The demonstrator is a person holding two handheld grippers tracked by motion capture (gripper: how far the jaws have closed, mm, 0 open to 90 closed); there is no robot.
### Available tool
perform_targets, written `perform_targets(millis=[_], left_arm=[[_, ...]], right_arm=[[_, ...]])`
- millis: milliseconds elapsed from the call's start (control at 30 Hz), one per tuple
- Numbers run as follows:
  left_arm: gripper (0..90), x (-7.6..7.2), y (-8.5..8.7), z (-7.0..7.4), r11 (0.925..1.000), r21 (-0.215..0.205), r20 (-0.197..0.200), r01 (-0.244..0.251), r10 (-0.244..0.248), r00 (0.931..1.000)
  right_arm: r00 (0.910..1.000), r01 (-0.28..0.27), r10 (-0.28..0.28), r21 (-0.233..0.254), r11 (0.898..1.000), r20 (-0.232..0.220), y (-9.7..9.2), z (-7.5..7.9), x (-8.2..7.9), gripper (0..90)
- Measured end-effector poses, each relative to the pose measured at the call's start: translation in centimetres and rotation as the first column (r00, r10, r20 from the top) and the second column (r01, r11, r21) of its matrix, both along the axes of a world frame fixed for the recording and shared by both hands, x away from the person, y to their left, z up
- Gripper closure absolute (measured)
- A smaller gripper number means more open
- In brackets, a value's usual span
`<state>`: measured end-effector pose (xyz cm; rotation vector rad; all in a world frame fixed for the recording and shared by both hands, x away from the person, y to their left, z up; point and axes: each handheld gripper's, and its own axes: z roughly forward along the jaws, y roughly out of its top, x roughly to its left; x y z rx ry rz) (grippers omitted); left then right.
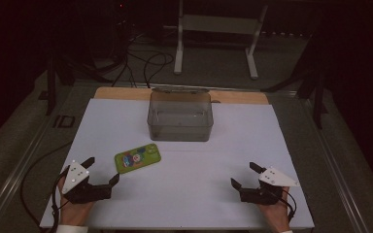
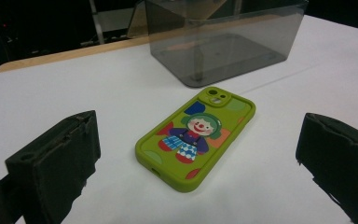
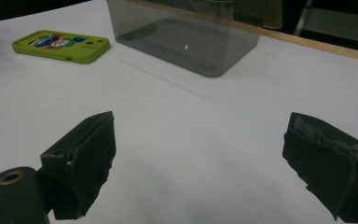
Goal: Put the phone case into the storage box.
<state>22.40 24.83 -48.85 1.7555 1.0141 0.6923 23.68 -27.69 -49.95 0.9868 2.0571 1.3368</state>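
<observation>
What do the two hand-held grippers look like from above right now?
Both are black, two-jawed tools. The left hand-held gripper and the right hand-held gripper each carry a grey three-cornered plate dotted with small white markers. A black cable trails from each. The jaw pads look dark, rough and worn at the edges.

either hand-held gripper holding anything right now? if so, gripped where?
Nothing is held. The left hand-held gripper is open near the green phone case without touching it, and the right hand-held gripper is open over the bare white table.
</observation>
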Motion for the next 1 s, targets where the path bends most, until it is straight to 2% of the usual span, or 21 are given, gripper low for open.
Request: perform_targets(millis=[267,700,1000], left_arm=[[0.1,0.07,-0.11,-0.20,0.9997,0.026,-0.005,-0.001,0.002,1.0000],[0.1,0.21,-0.42,-0.40,0.9992,0.039,-0.003,0.004,-0.004,1.0000],[0.0,0.86,-0.59,0.15,0.9990,0.042,-0.006,0.012,-0.012,0.9999]], right_arm=[[1.0000,-0.003,0.003,-0.005,1.000,-0.002,0.22,-0.14,0.09,9.4],[1.0000,0.002,-0.002,0.005,1.000,0.003,0.07,-0.14,0.14,9.4],[1.0000,0.004,-0.004,0.012,1.000,-0.001,0.15,-0.26,0.29,9.3]])
